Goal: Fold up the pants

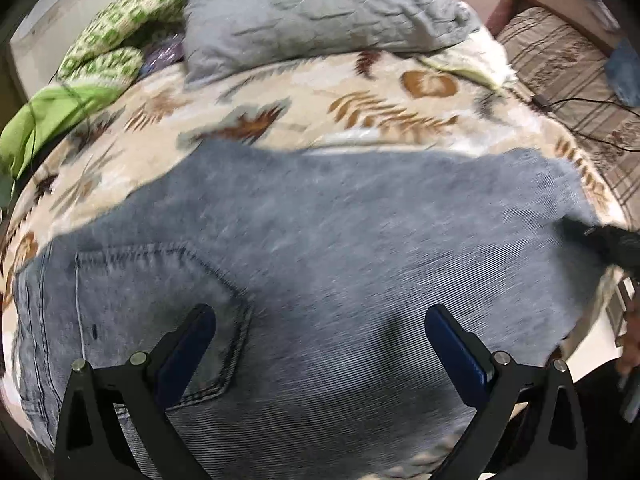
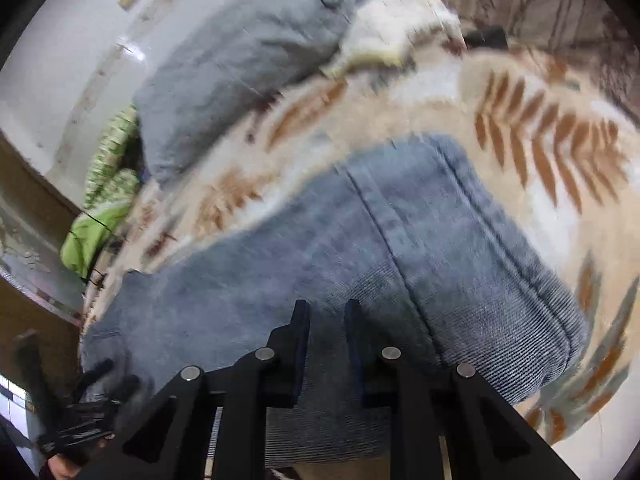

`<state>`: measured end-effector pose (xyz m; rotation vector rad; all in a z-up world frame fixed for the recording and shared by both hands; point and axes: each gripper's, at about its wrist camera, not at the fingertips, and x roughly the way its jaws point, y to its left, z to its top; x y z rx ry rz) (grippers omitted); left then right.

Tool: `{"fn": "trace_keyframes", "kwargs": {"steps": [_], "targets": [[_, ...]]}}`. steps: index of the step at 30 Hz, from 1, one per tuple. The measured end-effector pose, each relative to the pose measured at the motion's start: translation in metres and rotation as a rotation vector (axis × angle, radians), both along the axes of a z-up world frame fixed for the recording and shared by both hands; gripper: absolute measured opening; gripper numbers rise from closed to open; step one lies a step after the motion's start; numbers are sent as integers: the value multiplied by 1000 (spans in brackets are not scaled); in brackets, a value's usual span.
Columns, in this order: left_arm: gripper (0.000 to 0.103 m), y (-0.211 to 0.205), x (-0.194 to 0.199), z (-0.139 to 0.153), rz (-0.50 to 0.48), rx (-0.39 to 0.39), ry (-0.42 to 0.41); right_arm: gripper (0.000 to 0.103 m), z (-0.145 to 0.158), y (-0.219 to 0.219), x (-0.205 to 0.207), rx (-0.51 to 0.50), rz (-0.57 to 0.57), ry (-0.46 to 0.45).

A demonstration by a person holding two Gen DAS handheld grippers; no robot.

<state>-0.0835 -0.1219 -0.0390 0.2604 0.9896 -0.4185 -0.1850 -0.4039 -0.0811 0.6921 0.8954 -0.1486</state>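
Note:
Blue-grey jeans [image 1: 320, 240] lie spread on a leaf-patterned blanket [image 1: 280, 100] on a bed, back pocket [image 1: 160, 300] at lower left. My left gripper [image 1: 320, 320] is open wide just above the jeans, near the pocket, holding nothing. In the right wrist view the jeans [image 2: 400, 240] show a folded edge with a seam. My right gripper [image 2: 326, 312] hovers over the denim with its fingers a narrow gap apart and nothing between them. The right gripper's tip shows at the left wrist view's right edge [image 1: 612, 240]; the left gripper shows at lower left of the right wrist view [image 2: 84, 412].
A grey pillow [image 1: 320, 12] lies at the bed's head, with green patterned bedding [image 1: 108, 48] and a green cloth [image 1: 40, 120] to its left. A striped sofa [image 1: 580, 68] with a black cable stands to the right. A white wall [image 2: 80, 40] is behind the bed.

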Motion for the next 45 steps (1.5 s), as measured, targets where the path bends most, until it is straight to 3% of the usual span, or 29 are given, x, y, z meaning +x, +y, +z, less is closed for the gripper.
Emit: {"fn": "trace_keyframes", "kwargs": {"steps": [4, 8, 11, 13, 16, 22, 24, 25, 26, 28, 31, 32, 36, 39, 43, 45], "targets": [[103, -25, 4, 2, -11, 6, 39, 21, 6, -5, -6, 14, -10, -33], [103, -48, 8, -21, -15, 69, 92, 21, 14, -16, -20, 27, -33, -91], [103, -50, 7, -29, 4, 61, 86, 22, 0, -20, -18, 59, -32, -22], [103, -50, 7, -29, 2, 69, 92, 21, -2, -24, -21, 92, -30, -36], [103, -50, 7, -22, -7, 71, 94, 21, 12, -29, -33, 71, -39, -105], [103, -57, -2, 7, -48, 21, 34, 22, 26, -46, -81, 185, -116, -300], [103, -64, -5, 8, -66, 17, 32, 28, 24, -45, -94, 222, -141, -323], [103, -67, -5, 7, -73, 19, 35, 41, 21, -45, -100, 249, -160, -336], [103, -70, -5, 5, -80, 23, 38, 65, 17, -45, -109, 276, -189, -344], [103, -78, -4, -5, -92, 41, 51, 81, 9, -45, -124, 318, -262, -354], [103, -86, -2, -31, -104, 103, 105, 81, 0, -45, -131, 352, -286, -341], [103, -85, -3, -31, -98, 85, 96, 81, -2, -45, -130, 354, -292, -328], [103, -82, -5, -21, -119, 79, 80, 81, 3, -56, -130, 349, -309, -359], [103, -78, -2, -8, -104, 64, 44, 81, 1, -69, -125, 303, -368, -306], [103, -72, 1, 2, -77, -3, 38, 81, -28, -86, -118, 488, -383, -263], [103, -77, 2, 1, -76, -14, 36, 81, -32, -83, -116, 519, -364, -266]]}}
